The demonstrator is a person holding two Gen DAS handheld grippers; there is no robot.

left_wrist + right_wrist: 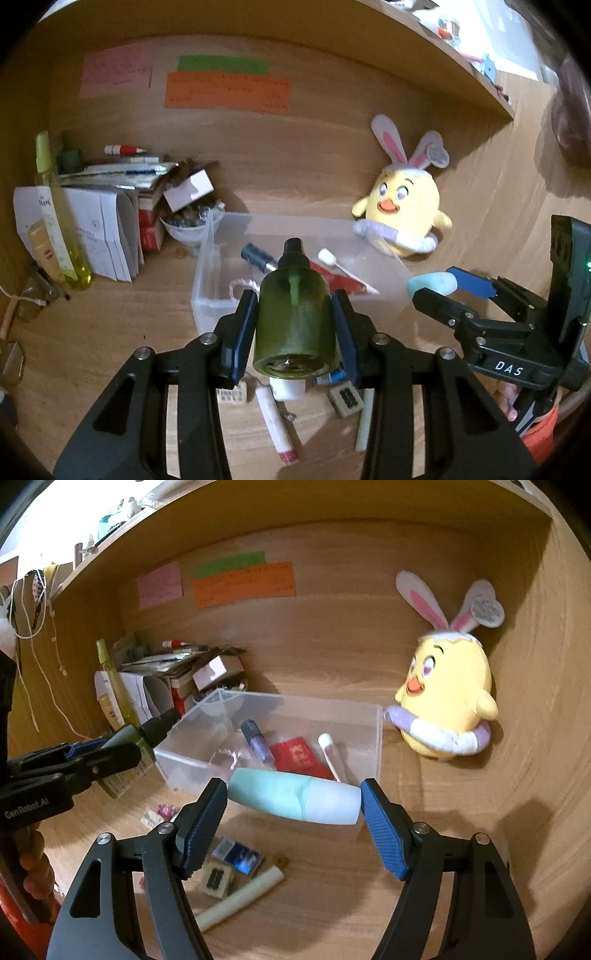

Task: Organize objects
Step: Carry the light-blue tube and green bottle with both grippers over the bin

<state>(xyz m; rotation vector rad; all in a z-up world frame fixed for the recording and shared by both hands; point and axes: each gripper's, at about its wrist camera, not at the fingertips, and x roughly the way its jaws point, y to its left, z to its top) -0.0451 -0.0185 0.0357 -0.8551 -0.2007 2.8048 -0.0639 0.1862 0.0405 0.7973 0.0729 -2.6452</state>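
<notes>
My left gripper (pixel 294 314) is shut on a green spray bottle (pixel 295 325) with a black cap, held above the desk in front of a clear plastic bin (pixel 207 280). My right gripper (pixel 293 799) is shut on a teal tube (pixel 295 799) with a pale cap, gripped end to end and lying across the jaws, just in front of the clear plastic bin (pixel 376 734). In the bin lie a purple bottle (pixel 256 740), a red packet (pixel 299 757) and a white-tipped stick (pixel 328 753). The right gripper (pixel 434 288) shows at the right of the left wrist view.
A yellow chick plush (pixel 447 709) with bunny ears sits right of the bin. Papers, boxes and a tall yellow bottle (pixel 59 221) crowd the back left. Small items lie on the desk below the grippers: a white tube (pixel 277 424), a tile (pixel 216 878), a blue packet (pixel 240 856).
</notes>
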